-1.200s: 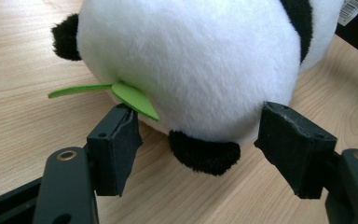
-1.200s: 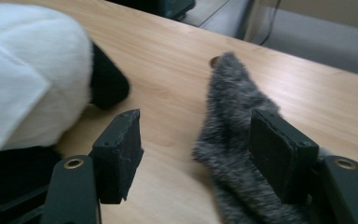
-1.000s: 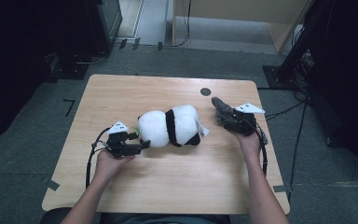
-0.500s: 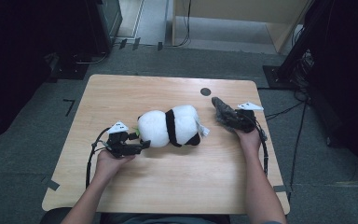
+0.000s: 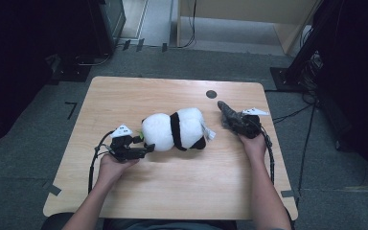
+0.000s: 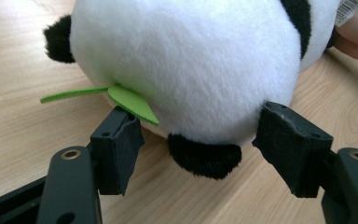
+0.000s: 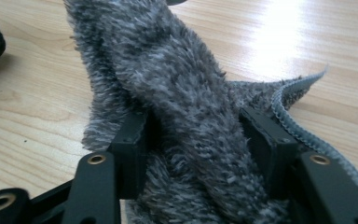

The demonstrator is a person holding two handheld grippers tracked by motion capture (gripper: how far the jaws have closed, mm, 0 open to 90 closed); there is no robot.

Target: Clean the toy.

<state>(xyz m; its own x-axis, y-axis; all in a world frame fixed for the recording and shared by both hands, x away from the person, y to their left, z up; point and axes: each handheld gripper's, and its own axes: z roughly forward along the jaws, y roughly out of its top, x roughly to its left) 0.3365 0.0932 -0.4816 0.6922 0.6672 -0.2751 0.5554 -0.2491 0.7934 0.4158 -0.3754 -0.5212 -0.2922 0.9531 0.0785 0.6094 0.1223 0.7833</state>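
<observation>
While the left gripper (image 6: 200, 140) sits spread around the soft white-and-black panda toy (image 5: 176, 128), the right gripper (image 7: 198, 140) has just been closing, now pinching the fuzzy grey cloth (image 7: 182, 102), ready to lift.

Plush panda (image 6: 186, 60): soft, fluffy white & black pile, w/ flat matt green felt leaf (image 6: 130, 100). Grey cloth (image 7: 182, 107): shaggy, rough fibres, stitched edge. Table (image 5: 172, 191): pale wood grain, smooth, slight sheen. Gripper jaws: matt black plastic, brass-look rivets.
</observation>
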